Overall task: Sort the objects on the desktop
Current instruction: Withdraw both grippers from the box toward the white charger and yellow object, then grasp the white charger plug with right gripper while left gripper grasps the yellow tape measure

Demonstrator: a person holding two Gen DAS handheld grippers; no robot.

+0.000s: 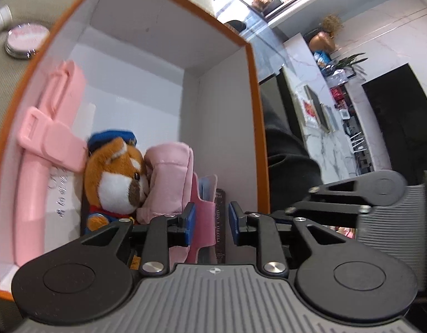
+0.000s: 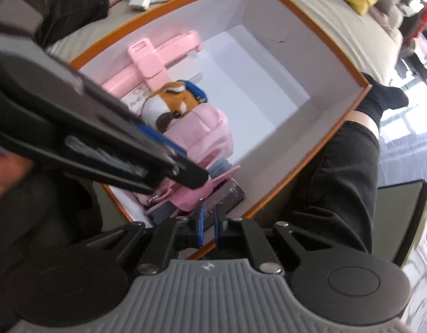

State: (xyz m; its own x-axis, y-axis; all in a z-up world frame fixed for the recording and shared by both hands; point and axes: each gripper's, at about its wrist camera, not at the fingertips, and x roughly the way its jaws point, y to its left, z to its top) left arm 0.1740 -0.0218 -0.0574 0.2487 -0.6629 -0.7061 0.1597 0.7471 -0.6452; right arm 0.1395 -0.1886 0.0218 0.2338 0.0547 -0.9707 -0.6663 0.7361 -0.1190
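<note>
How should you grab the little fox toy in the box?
Probably by the plush fox's head with the blue cap, coming from above. It is wedged between the pink case and pink pouch in the orange box, so only its top is free.

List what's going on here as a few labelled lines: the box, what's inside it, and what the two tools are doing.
box: orange rim, white inside, open top
contents: plush, pink pouch, pink clip, dark book
packed side: all items crowd one end; other end bare
left hand-held gripper: open, above the book
right hand-held gripper: narrow gap, holds nothing, near box edge
</note>
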